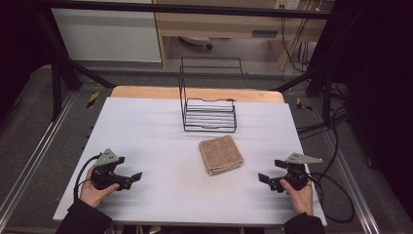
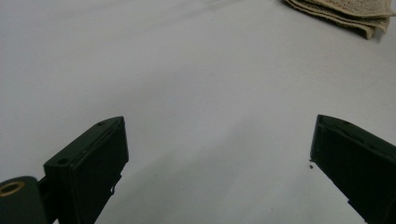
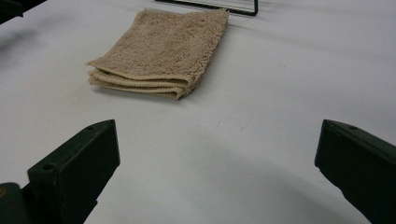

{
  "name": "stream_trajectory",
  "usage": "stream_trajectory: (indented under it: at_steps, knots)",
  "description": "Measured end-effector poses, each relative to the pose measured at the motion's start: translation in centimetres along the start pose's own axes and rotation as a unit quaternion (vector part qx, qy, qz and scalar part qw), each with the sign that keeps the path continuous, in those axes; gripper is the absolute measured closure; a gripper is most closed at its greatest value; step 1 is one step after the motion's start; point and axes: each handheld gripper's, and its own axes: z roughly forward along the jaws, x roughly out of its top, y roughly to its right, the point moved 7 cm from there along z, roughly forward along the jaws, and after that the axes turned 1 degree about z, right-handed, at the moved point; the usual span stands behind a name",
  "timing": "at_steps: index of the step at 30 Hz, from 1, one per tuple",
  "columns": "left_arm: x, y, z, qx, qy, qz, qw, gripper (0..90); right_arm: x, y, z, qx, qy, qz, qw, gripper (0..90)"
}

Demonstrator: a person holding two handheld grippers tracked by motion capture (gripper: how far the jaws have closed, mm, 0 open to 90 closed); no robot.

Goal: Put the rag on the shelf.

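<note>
A folded tan towel (image 1: pixel 221 154) lies flat on the white table (image 1: pixel 160 141), just in front of a black wire rack (image 1: pixel 209 113). My left gripper (image 1: pixel 136 177) rests at the table's near left, held by a hand, jaws wide apart with nothing between them; its own view has the towel's edge (image 2: pixel 345 14) at the far upper right. My right gripper (image 1: pixel 264 179) sits at the near right, also open and empty. In its view the towel (image 3: pixel 163 51) lies ahead and to the left, with the rack's base (image 3: pixel 210 4) beyond it.
The wire rack stands upright at the table's far middle, with a wooden strip (image 1: pixel 146 92) behind it. Cables (image 1: pixel 336 195) trail off the right side. Dark frame bars (image 1: pixel 73 68) and grey floor surround the table.
</note>
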Motion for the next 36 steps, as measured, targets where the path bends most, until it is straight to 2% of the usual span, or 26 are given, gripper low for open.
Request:
stream_trajectory:
  at_steps: [15, 25, 36]
  knots:
    - [0.0, 0.0, 0.0, -0.002, 0.001, -0.001, 1.0000, 4.2, 0.2, -0.5, 0.3, -0.001, 0.000, -0.004, 1.0000, 0.6]
    - [0.0, 0.0, -0.1, 0.001, 0.005, -0.002, 1.0000, 4.3, 0.6, -2.0, 1.4, -0.002, -0.009, -0.020, 0.9998, 0.6]
    - [0.0, 0.0, -0.1, 0.002, 0.004, -0.004, 1.0000, 4.4, 1.4, -3.9, 3.1, -0.015, -0.016, -0.041, 0.9989, 1.4]
